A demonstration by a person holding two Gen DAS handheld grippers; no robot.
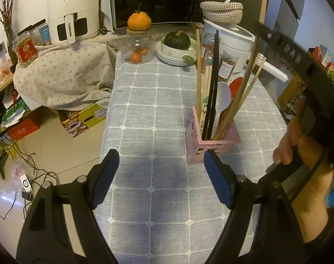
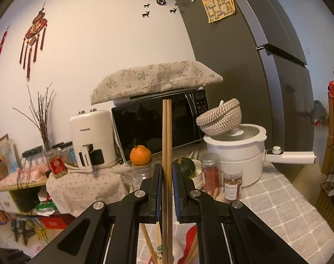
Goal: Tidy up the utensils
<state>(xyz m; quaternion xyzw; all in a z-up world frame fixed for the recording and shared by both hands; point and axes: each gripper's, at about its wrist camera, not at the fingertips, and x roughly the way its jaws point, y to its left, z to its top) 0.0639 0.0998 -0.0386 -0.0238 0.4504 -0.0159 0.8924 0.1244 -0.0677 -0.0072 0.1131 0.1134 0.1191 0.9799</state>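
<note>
The left gripper (image 1: 161, 178) hangs wide apart and empty over bare checked tablecloth (image 1: 145, 110), whose left edge drops to the floor at nine o'clock. At two o'clock from it stands the pink utensil basket (image 1: 202, 147), holding chopsticks and a white spoon (image 1: 222, 101). The right gripper (image 2: 167, 189) is clamped narrow on a pair of wooden chopsticks (image 2: 167, 136), upright at twelve o'clock above the basket.

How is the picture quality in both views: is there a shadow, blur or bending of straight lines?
Left wrist view: a soft dark shadow lies on the grey checked tablecloth between the open jaws; its grid lines bend. Right wrist view: the tall dark fridge curves strongly; the pair of wooden chopsticks stays sharp.
</note>
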